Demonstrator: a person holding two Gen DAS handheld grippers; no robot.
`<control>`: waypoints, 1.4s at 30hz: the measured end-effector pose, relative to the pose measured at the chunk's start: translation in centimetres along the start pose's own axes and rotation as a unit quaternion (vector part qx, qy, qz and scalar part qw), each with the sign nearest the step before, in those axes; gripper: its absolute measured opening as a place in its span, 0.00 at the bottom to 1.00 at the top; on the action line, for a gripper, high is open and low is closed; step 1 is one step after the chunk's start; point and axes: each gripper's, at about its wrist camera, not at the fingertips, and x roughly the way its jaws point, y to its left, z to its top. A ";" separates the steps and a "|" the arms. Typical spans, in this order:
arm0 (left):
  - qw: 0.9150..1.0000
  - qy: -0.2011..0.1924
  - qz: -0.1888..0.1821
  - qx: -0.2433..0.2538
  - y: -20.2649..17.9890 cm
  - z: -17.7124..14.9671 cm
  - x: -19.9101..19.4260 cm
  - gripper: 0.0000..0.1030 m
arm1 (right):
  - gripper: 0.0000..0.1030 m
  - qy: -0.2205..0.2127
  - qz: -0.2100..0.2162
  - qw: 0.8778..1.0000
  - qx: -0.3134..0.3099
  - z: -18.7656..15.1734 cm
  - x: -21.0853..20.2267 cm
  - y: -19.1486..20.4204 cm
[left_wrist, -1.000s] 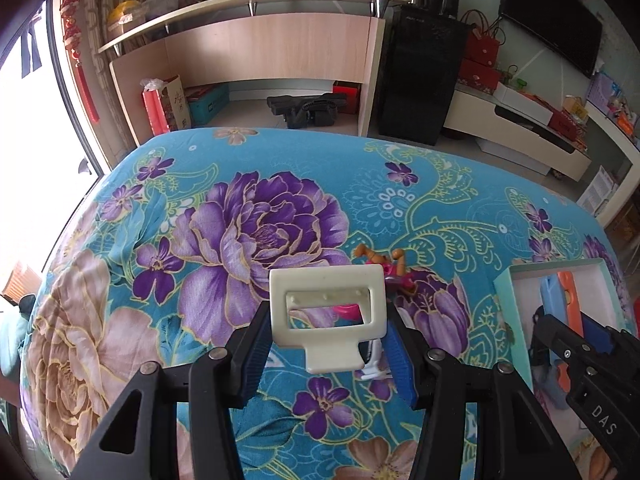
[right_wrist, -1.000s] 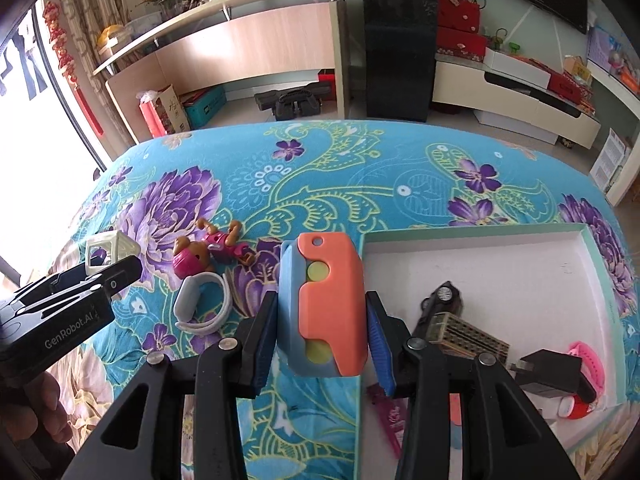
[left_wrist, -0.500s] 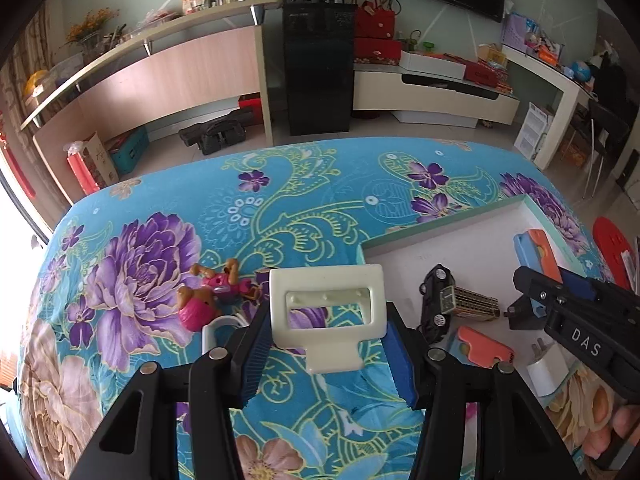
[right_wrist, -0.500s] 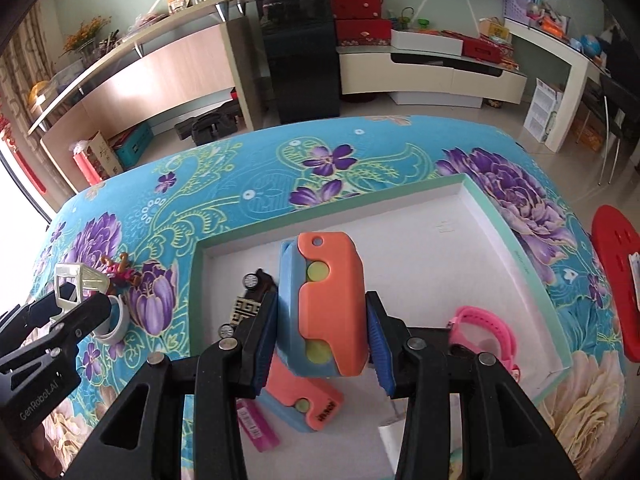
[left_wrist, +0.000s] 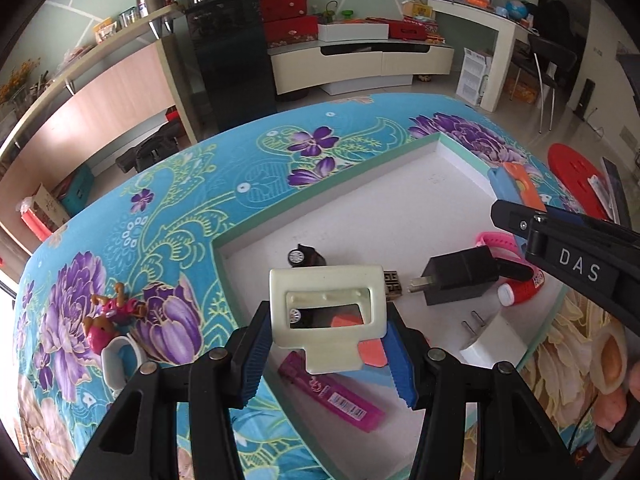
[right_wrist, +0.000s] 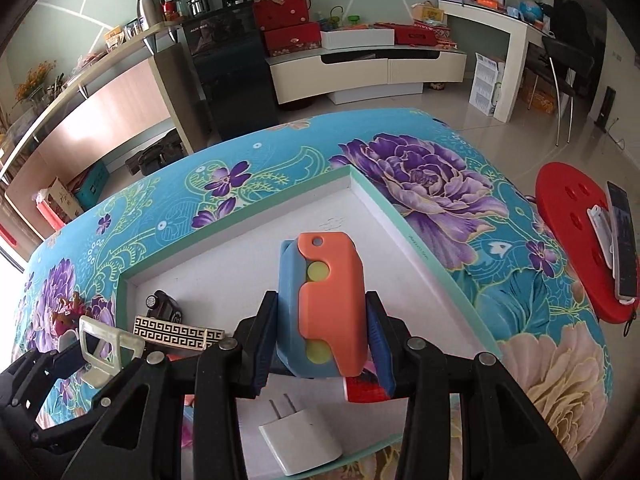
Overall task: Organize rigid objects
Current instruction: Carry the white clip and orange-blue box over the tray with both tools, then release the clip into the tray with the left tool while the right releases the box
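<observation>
My left gripper [left_wrist: 326, 354] is shut on a cream plastic frame [left_wrist: 326, 312] and holds it above the near left part of the shallow white box [left_wrist: 400, 208] with a mint rim. My right gripper [right_wrist: 322, 348] is shut on a blue and orange toy block [right_wrist: 324, 304] above the box's right half [right_wrist: 360, 216]; the block also shows in the left wrist view [left_wrist: 514, 186]. The cream frame shows at the left of the right wrist view [right_wrist: 106, 350].
In the box lie a black charger [left_wrist: 460, 276], a white plug [left_wrist: 494, 344], a toy car [left_wrist: 306, 256], a magenta strip [left_wrist: 332, 394], a pink band [left_wrist: 496, 240] and a patterned bar [right_wrist: 176, 330]. A doll [left_wrist: 110, 316] and white ring [left_wrist: 118, 360] lie on the floral cloth. A red stool [right_wrist: 576, 240] stands right.
Both grippers have swung right, from over the floral cloth to over the white box, each still holding its object.
</observation>
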 end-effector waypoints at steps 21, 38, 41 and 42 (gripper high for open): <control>1.000 0.021 -0.002 0.018 -2.6 -0.1 2.6 0.55 | 0.42 0.038 -0.024 0.999 0.016 -0.7 2.7 -1.0; 0.999 0.028 0.010 0.013 -2.1 0.1 2.2 0.69 | 0.47 0.047 -0.038 0.998 0.014 -0.8 2.8 -0.8; 1.000 0.025 0.009 0.011 -1.9 0.2 1.7 0.69 | 0.51 0.045 -0.040 0.998 0.014 -0.7 2.6 -0.8; 1.000 0.024 0.009 0.011 -1.8 0.2 1.6 0.69 | 0.51 0.043 -0.039 0.998 0.013 -0.6 2.4 -0.8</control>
